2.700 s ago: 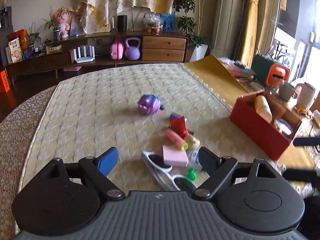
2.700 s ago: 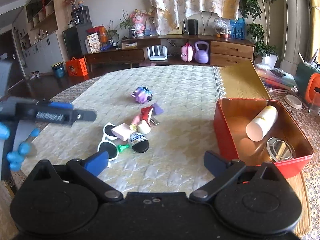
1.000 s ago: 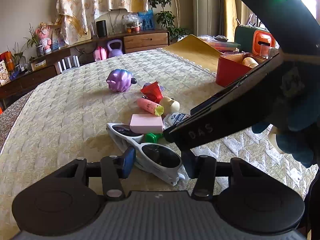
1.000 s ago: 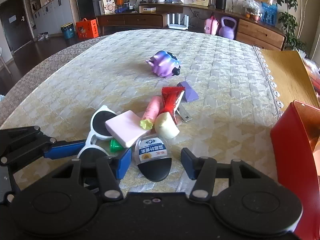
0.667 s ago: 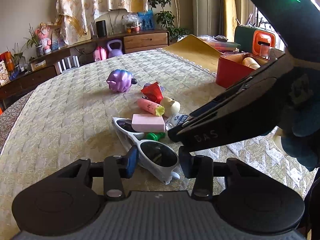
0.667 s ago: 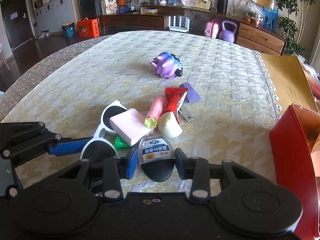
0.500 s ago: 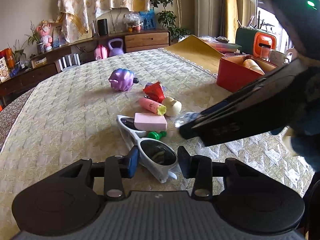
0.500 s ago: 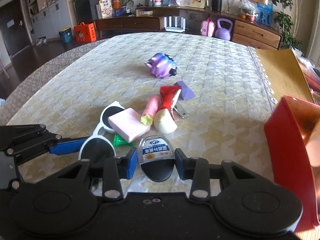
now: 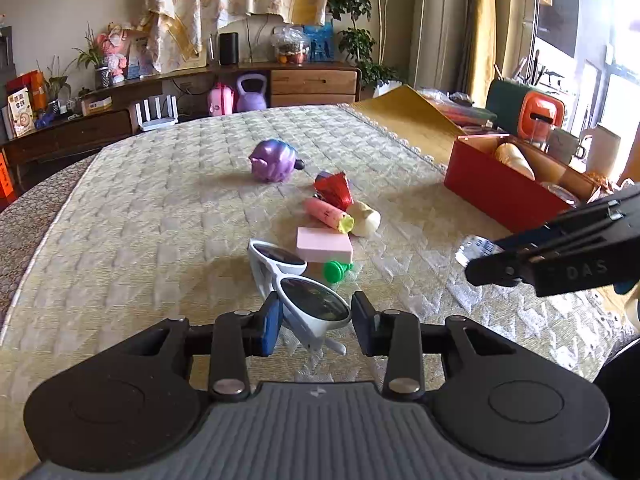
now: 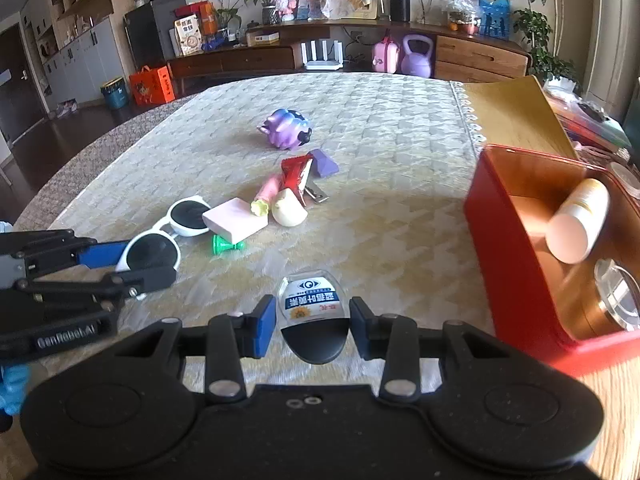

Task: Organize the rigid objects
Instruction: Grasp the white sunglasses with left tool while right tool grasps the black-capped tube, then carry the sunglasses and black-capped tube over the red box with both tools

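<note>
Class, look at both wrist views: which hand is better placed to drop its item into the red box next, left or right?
Right. Its tongs grip the small labelled case close beside the red box. The left tongs hold the white sunglasses, farther from that box.

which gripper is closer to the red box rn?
Right. The right gripper, holding the clear case, is just beside the red box. The left gripper is back at the sunglasses, farther away.
</note>
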